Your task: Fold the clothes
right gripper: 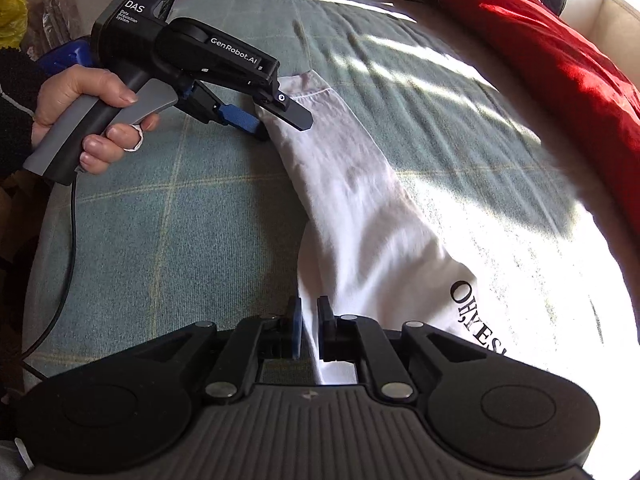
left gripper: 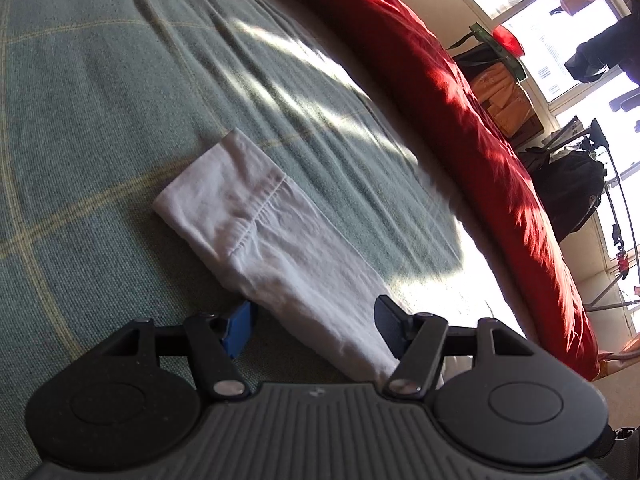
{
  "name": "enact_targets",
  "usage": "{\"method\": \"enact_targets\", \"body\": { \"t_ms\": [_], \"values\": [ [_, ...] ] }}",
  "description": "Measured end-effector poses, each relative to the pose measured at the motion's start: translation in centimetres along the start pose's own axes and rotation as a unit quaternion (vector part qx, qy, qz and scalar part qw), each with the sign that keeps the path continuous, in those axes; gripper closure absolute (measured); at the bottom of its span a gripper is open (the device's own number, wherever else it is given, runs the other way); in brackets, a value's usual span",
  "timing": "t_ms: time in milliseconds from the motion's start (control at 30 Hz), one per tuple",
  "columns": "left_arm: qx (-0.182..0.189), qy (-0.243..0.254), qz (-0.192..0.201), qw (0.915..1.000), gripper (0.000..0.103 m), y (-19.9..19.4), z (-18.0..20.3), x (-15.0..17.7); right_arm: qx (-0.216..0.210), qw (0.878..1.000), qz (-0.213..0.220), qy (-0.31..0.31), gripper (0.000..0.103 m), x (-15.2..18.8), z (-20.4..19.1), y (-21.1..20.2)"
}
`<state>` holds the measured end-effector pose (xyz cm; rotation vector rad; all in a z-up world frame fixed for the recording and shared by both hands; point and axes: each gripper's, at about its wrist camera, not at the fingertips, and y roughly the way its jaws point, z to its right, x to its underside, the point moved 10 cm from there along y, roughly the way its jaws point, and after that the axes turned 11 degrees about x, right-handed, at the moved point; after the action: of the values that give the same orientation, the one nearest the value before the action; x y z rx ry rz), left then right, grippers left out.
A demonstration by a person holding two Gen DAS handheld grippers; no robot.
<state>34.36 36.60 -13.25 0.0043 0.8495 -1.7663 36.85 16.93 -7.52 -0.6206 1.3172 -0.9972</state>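
A white long-sleeved shirt (right gripper: 368, 240) with black lettering lies on a green checked blanket (right gripper: 168, 240). Its sleeve (left gripper: 256, 216) stretches out over the blanket, cuff at the far end. My left gripper (left gripper: 314, 326) is open, its fingers straddling the sleeve a way behind the cuff; it also shows in the right wrist view (right gripper: 276, 120), held by a hand. My right gripper (right gripper: 310, 320) is shut on the edge of the shirt near where the sleeve meets the body.
A red duvet (right gripper: 560, 64) lies along the far side of the bed. Bright sunlight washes out the shirt body (right gripper: 540, 280). Bags and a clothes rack (left gripper: 568, 184) stand by the window beyond the bed.
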Motion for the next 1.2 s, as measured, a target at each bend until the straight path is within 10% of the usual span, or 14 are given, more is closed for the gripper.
{"method": "enact_targets", "body": {
  "t_ms": [533, 933, 1033, 1200],
  "values": [
    [0.006, -0.023, 0.017, 0.9996, 0.039, -0.3, -1.2, -0.5, 0.088, 0.993, 0.012, -0.084, 0.095, -1.6, -1.0, 4.7],
    [0.024, -0.026, 0.086, 0.9957, 0.042, -2.7, -1.0, -3.0, 0.006, 0.998, -0.010, 0.060, 0.099, -2.3, 1.4, 3.9],
    [0.039, -0.034, 0.102, 0.9934, 0.078, -4.5, -0.3, -3.9, -0.024, 0.996, -0.016, 0.087, 0.099, -2.3, 1.6, 3.7],
    [-0.003, -0.007, 0.130, 0.9915, 0.078, -7.0, -0.3, -5.7, -0.084, 0.989, -0.013, 0.117, 0.098, -2.6, 1.0, 3.2]
  ]
}}
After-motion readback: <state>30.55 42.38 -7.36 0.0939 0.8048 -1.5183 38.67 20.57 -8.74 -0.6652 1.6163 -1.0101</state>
